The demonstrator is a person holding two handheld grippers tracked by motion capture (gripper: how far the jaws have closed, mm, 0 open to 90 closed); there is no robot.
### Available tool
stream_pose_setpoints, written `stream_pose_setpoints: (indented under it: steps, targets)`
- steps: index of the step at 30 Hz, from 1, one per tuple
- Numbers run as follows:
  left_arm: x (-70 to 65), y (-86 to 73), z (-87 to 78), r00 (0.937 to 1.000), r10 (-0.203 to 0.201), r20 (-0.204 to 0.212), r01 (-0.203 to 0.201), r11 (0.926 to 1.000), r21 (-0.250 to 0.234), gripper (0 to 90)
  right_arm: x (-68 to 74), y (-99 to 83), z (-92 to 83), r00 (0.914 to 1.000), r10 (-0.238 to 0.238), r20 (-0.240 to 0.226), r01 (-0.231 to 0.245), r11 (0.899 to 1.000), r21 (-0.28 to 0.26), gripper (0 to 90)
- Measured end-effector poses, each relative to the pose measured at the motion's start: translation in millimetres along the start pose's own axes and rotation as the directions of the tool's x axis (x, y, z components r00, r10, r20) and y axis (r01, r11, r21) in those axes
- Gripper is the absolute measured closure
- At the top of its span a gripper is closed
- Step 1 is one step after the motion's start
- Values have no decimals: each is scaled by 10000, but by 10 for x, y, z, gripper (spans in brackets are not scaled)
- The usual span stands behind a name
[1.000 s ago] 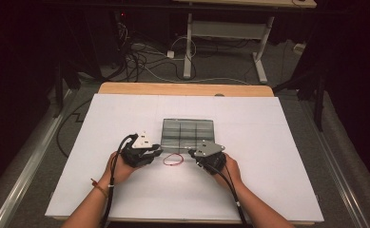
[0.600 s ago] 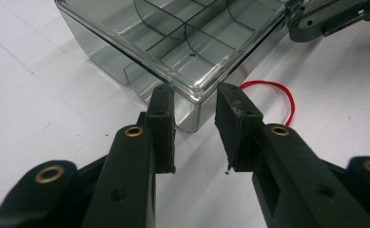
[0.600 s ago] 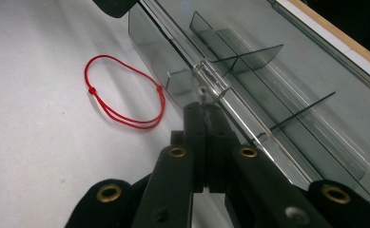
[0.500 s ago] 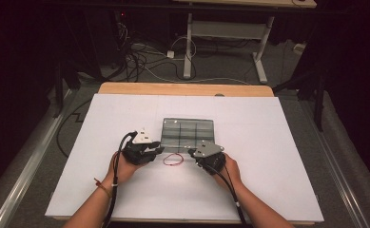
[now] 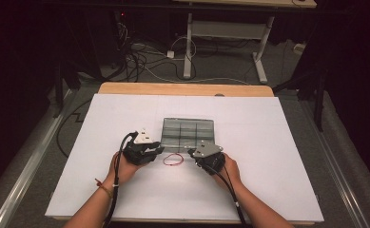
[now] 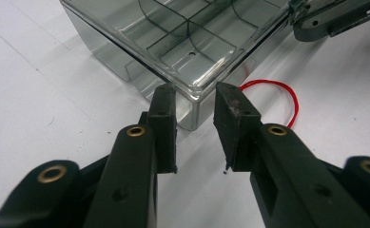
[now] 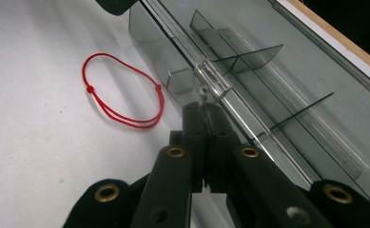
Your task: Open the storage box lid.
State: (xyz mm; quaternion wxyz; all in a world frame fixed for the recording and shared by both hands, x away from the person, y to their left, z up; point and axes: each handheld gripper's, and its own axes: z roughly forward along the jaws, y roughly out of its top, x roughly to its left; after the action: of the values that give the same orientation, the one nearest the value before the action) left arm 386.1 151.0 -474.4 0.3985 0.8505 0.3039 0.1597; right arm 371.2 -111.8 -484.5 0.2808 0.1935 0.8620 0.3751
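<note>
A person sat at a white surface (image 5: 268, 190), a two-jaw gripper in each hand. A clear, smoky plastic organiser box (image 5: 188, 132) with divided compartments lay near the middle of the surface. A thin red cord loop (image 5: 173, 159) lay flat just in front of the box's near edge, at about six o'clock from the box and between the two grippers.

The left gripper (image 5: 155, 151) sat at about eight o'clock from the box, at its near left corner. In the left gripper view, its jaws stood narrowly apart, with the corner of the box (image 6: 192, 102) just beyond the tips and the pads not pressing on it. The red cord loop (image 6: 287, 97) showed past the right jaw.

The right gripper (image 5: 194, 153) sat at about four o'clock from the box, at its near right edge. In the right gripper view, its jaws were closed tight together, with the tips (image 7: 204, 110) meeting at a small clear latch tab (image 7: 210, 80) on the box's front edge; whether they pinched the tab could not be told. The red cord loop (image 7: 125, 92) lay at about ten o'clock from those jaws, apart from them.
</note>
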Motion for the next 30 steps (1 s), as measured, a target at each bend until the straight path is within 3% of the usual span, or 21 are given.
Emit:
stream_pose_setpoints:
  steps: [7,27,30]
  targets:
    - [-27,13,3,9993,262,-255,-260,9996,104,684,4,6,14,10000,-6,27,6,10000,46,892]
    - [-47,23,9,9977,483,-467,-476,9988,143,707,11,14,19,9998,-74,169,73,9999,75,900]
    - [-48,26,3,9975,513,-489,-509,9986,105,728,24,51,-15,9995,-217,227,222,9995,-236,900]
